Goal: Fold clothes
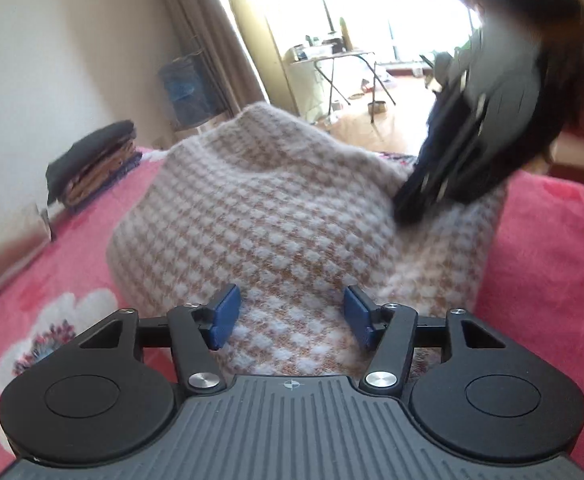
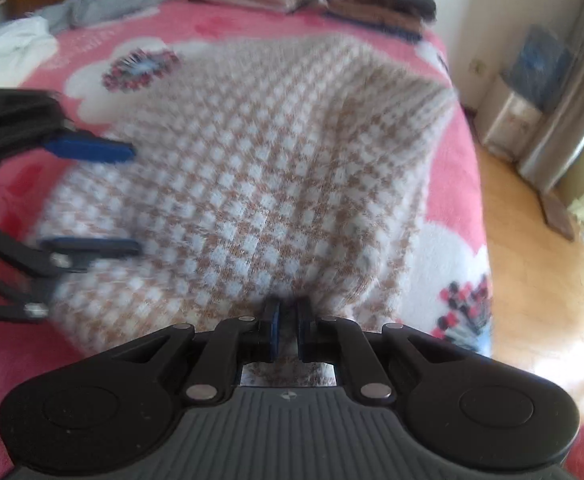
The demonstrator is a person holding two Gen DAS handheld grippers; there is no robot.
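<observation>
A fuzzy beige-and-white checked sweater (image 1: 260, 208) (image 2: 260, 176) lies bunched on a pink flowered bed cover (image 1: 52, 280). My left gripper (image 1: 291, 316) hovers open over its near edge, blue pads (image 1: 226, 314) wide apart with only knit between them; it shows blurred at the left of the right wrist view as left gripper (image 2: 112, 196). My right gripper (image 2: 287, 328) is shut on a pinch of the sweater's edge, lifting the cloth into a ridge. In the left wrist view the right gripper (image 1: 415, 204) is a dark blur at the sweater's far right corner.
A stack of folded dark and brown clothes (image 1: 92, 164) (image 2: 375, 0) sits by the wall at the bed's far end. Grey and white garments (image 2: 32, 32) lie at the far left. Wooden floor (image 2: 531, 240) runs along the bed's right edge; a folding table (image 1: 339, 64) stands beyond.
</observation>
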